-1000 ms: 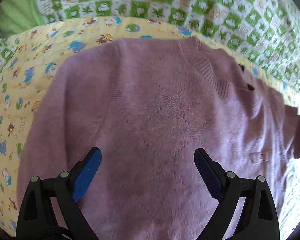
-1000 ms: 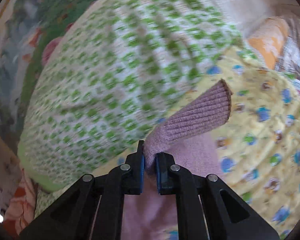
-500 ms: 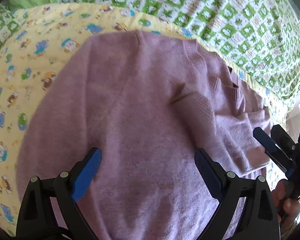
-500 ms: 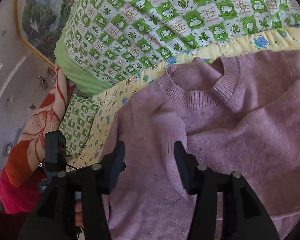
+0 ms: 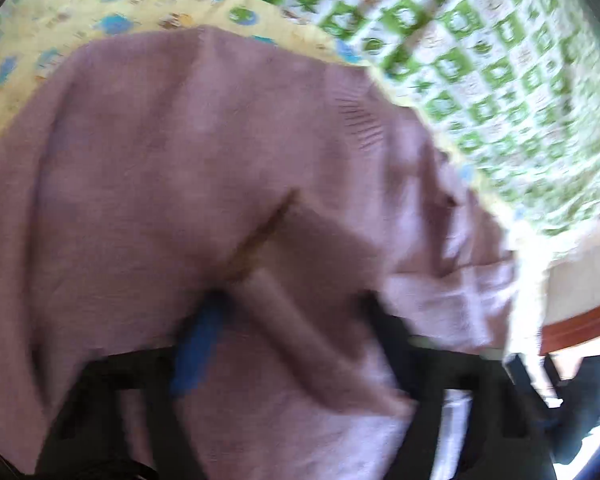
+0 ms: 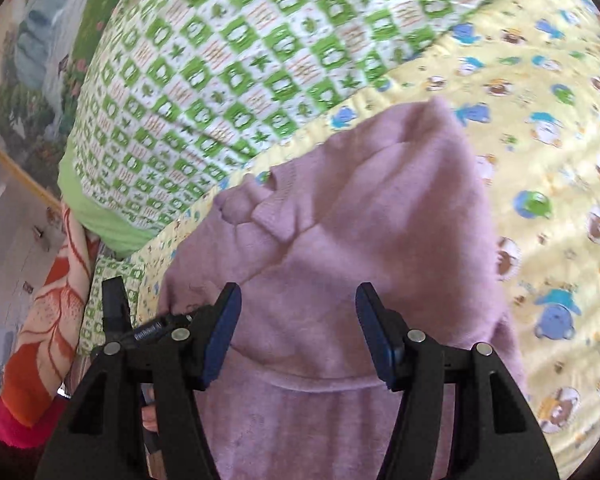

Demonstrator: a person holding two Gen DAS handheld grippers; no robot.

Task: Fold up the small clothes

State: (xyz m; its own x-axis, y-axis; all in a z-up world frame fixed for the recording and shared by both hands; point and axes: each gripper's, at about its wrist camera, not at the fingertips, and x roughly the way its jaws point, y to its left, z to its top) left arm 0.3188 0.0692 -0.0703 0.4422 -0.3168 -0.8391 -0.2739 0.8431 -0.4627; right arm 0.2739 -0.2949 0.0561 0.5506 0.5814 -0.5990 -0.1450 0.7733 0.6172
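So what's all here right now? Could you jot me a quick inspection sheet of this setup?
Surface: yellow cartoon-print sheet on a bed.
Job's things: purple sweater lying on the sheet, partly folded, one sleeve laid across its body.
Clutter: nothing seen.
Grippers: left gripper blurred, jaws just closing with sweater fabric between them, grip not clear; right gripper over the sweater, jaws apart, holding nothing.
Cables: nothing seen.
Surroundings: green checked quilt, orange blanket, landscape picture on the wall.
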